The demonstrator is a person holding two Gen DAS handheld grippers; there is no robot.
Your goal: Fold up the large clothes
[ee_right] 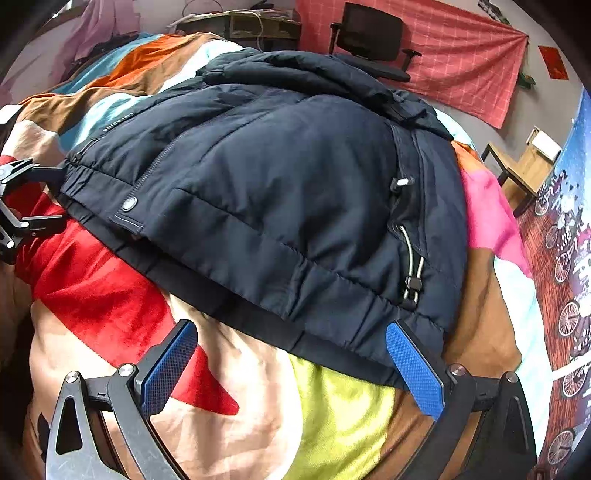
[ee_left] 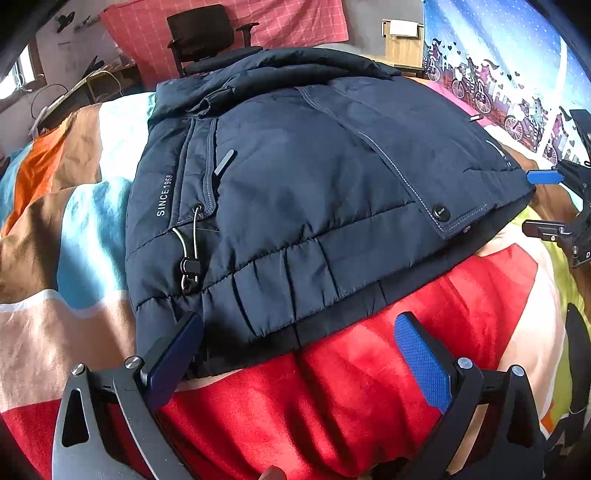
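- The navy puffer jacket [ee_left: 314, 192] is lying folded up in a thick bundle on the bed, hem end toward me, collar end bunched up at the far side.
- "SINCE 1968" print [ee_left: 164, 195] runs along its left edge, and there's an elastic drawcord with a toggle [ee_left: 190, 264] hanging just beside it near the hem.
- A snap button [ee_left: 440, 213] sits on the front flap, more toward the right.
- My left gripper [ee_left: 299, 354] has its blue pads spread wide apart, nothing in them. The left pad is touching the jacket's hem corner, the right pad is over the red patch of the bedspread [ee_left: 332, 406].
- My right gripper [ee_right: 291, 365] is also wide open and empty, sitting at the other hem corner; its right pad is touching the hem, left pad over the bedspread.
- From the left cam I can see the right gripper poking in at the right edge, beside the jacket.
- The bedspread's a patchwork of red, orange, teal, brown, yellow.
- Behind the bed: a black office chair [ee_left: 207, 35] in front of a red checked cloth [ee_left: 295, 22] on the wall, and a small wooden table [ee_right: 524, 166] off to the right.
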